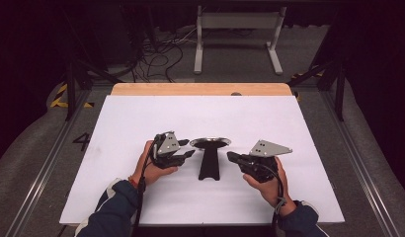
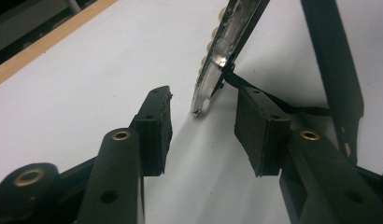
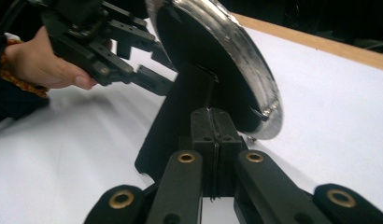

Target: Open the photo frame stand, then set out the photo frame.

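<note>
The left gripper has its 2 jaws apart, released, with nothing between the pads; the round metal plate on its black stand is just ahead. The right gripper (jaws clenched together, empty) points at the stand on the white table.

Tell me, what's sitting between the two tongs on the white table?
In the high view, a black stand with a shiny round disc on top stands between the left tongs and the right tongs.
</note>
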